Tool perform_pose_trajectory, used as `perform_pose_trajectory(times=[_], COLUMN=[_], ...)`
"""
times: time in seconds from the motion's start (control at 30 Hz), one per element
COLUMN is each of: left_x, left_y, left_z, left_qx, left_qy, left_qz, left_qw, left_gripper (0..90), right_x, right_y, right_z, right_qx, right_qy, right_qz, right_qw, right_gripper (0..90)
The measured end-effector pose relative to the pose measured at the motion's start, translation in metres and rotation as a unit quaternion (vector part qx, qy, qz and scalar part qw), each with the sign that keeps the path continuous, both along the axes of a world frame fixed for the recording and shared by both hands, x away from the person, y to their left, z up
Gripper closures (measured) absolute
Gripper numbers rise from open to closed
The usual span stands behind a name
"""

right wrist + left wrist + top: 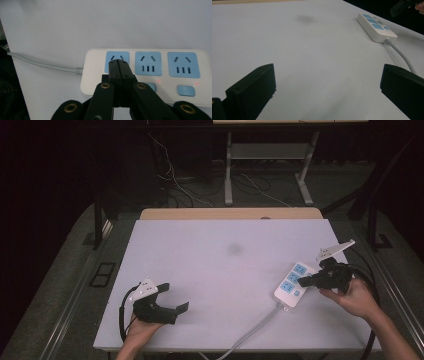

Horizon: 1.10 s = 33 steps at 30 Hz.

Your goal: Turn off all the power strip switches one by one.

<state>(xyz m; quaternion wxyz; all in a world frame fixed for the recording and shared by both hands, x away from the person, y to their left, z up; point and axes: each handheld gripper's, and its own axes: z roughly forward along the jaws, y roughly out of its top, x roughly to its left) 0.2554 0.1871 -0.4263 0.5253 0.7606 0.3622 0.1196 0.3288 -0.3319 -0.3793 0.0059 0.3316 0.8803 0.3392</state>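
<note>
While the right gripper (119,65) hung over the white power strip (150,75) with its jaws pressed flat together and nothing between them, the likeliest trouble lay in how narrow its target was. In the right gripper view the joined tips covered the lower part of the first blue socket face (117,58), just above a row of small blue rocker switches (186,90). Judging from that, the work in hand seemed to be pressing a switch. A poke coming down off-centre could have landed on a socket slot, or pushed the light strip sideways across the smooth white board (210,270), since nothing braced it. Two faint red lights (158,81) beside the switches suggested that some outlets were live, so a tip entering a slot would have mattered.

Nearer the person, the left gripper (172,296) rested low on the board with its jaws wide apart and empty, well apart from the strip and giving it no support. The strip's grey cord (252,330) ran from its near end toward the front edge of the board. A hand sweeping across could have snagged it and dragged the strip.

Farther off, a faint grey smudge (234,249) marked the board's middle, well clear of everything. Beyond the board's wooden far edge (230,213), loose cables (175,182) and a white table frame (229,175) stood on the dark floor, out of the way.
</note>
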Motion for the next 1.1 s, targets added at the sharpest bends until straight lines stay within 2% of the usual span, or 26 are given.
perform_pose_trajectory(times=[0.47, 0.8, 1.1], left_x=[0.000, 0.000, 0.000], left_y=[0.000, 0.001, 0.001], left_z=[0.000, 0.000, 0.000], left_qx=[0.000, 0.000, 0.000], left_qy=[0.000, 0.000, -0.001], left_qz=[0.000, 0.002, 0.002], left_qw=[1.0000, 1.0000, 1.0000], left_gripper=[0.0, 0.0, 0.0], right_x=[0.010, 0.022, 0.028], right_y=[-0.013, -0.018, -0.018], right_z=[0.015, 0.007, -0.001], right_qx=[0.002, -0.002, -0.013], right_qy=[-0.006, 0.005, 0.012], right_qz=[-0.018, -0.032, -0.034], right_qw=[0.9998, 0.9995, 0.9993], right_gripper=[90.0, 90.0, 90.0])
